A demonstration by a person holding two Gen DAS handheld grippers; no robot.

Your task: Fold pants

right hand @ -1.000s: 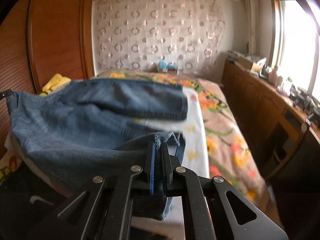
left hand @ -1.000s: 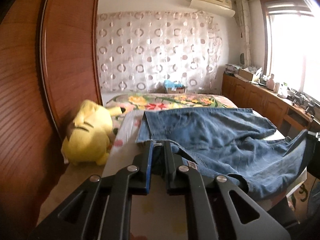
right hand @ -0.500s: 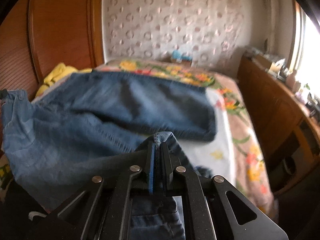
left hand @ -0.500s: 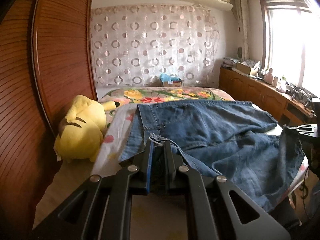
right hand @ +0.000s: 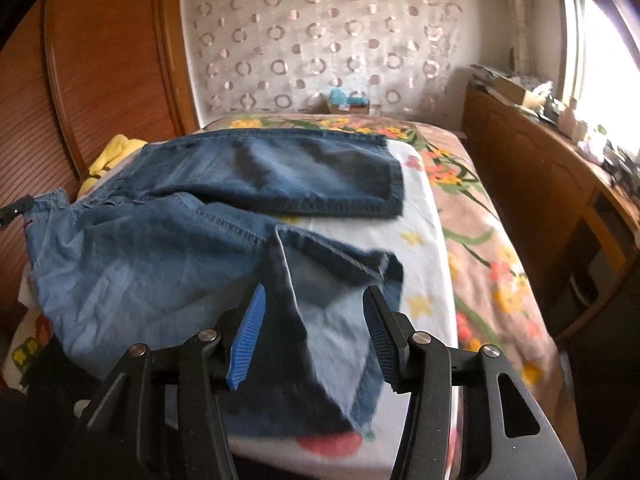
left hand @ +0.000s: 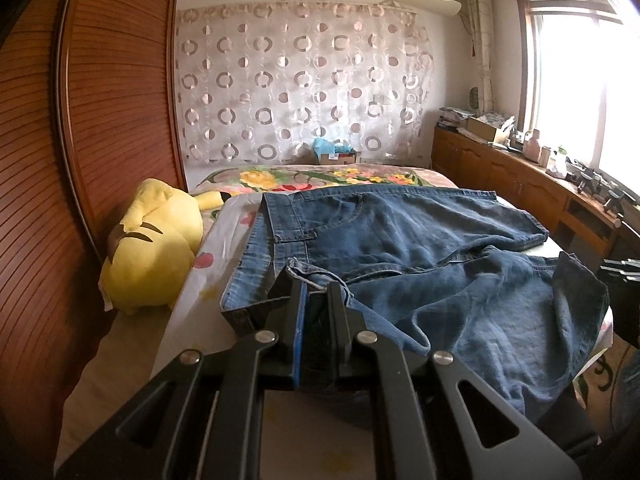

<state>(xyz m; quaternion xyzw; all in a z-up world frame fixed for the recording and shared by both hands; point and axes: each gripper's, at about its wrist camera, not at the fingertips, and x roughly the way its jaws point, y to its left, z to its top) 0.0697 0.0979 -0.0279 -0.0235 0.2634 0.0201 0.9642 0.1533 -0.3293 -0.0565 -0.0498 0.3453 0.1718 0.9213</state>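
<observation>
Blue denim pants [left hand: 420, 248] lie spread across the bed, waistband at the left, legs running right. My left gripper [left hand: 318, 292] is shut on the near waistband corner and holds it just above the bed. In the right wrist view the pants [right hand: 160, 248] show one leg flat at the back and the near leg's hem crumpled in front. My right gripper [right hand: 316, 300] is open, its jaws wide either side of that loose hem [right hand: 336, 320]. The right gripper's black tip shows at the left wrist view's right edge [left hand: 620, 268].
A yellow plush toy [left hand: 152, 248] lies at the bed's left side by the wooden wardrobe [left hand: 80, 160]. A white sheet [right hand: 424, 240] covers part of the floral bedspread [right hand: 480, 240]. Wooden cabinets [left hand: 520, 184] run along the right under the window.
My right gripper has opened and let go of the leg hem, which has dropped onto the bed. My left gripper has moved forward, still holding the waistband.
</observation>
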